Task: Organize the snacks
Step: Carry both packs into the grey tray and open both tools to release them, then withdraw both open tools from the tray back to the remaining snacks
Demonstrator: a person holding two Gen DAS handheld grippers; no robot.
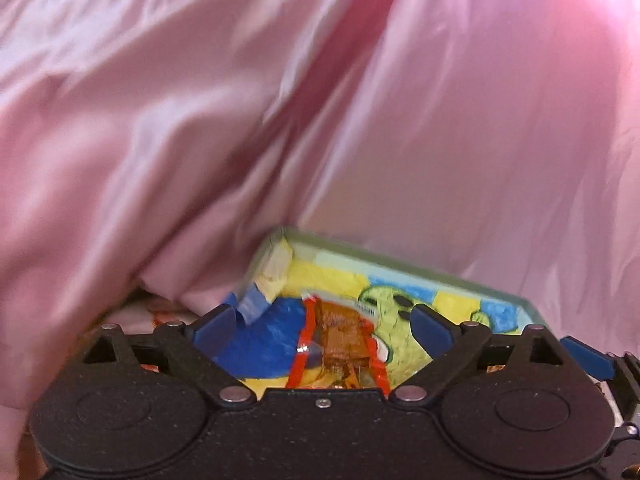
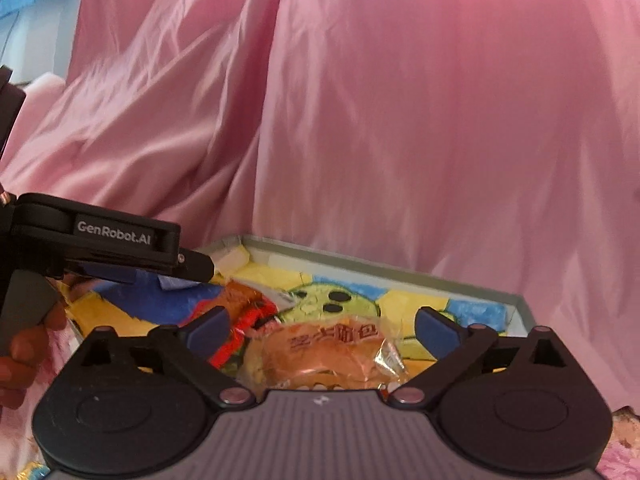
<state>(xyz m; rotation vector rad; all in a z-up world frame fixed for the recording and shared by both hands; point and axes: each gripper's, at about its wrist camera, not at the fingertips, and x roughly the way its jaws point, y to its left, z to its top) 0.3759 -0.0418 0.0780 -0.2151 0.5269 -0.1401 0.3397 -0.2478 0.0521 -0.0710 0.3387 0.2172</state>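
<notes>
From the left wrist view, the left gripper (image 1: 322, 316) hangs over a shallow tray (image 1: 400, 261) whose floor is painted in blue, yellow and green cartoon shapes, and its 2 blue pads (image 1: 214, 326) stand wide apart with nothing pressed between them. Under the gap lies 1 red-edged snack packet (image 1: 340, 340), clear in the middle with a brownish snack showing, resting on the tray floor toward the near edge. The tray's far left corner has pale tape on it, and pink satin cloth (image 1: 280, 100) rises behind the far rim. At the right edge of this view, 1 blue pad of the other tool pokes in. From the right wrist view, the right gripper (image 2: 322, 328) also has its 2 pads spread, clamped on nothing, and below them sits 1 clear-wrapped bun (image 2: 320, 354) with dark characters printed on it, lying in the tray (image 2: 384, 268) near its front edge. The red-edged packet (image 2: 244, 320) lies just beside the bun, toward the tray's left side, and the left gripper (image 2: 196, 268) reaches in over the tray's far left corner, held by a hand (image 2: 24, 352). I count 2 snacks, both in the tray, and 2 grippers. To my eye this is the release step: both snacks look set down. The next move, I judge, calls for drawing both tools back and up without snagging the wrappers.
</notes>
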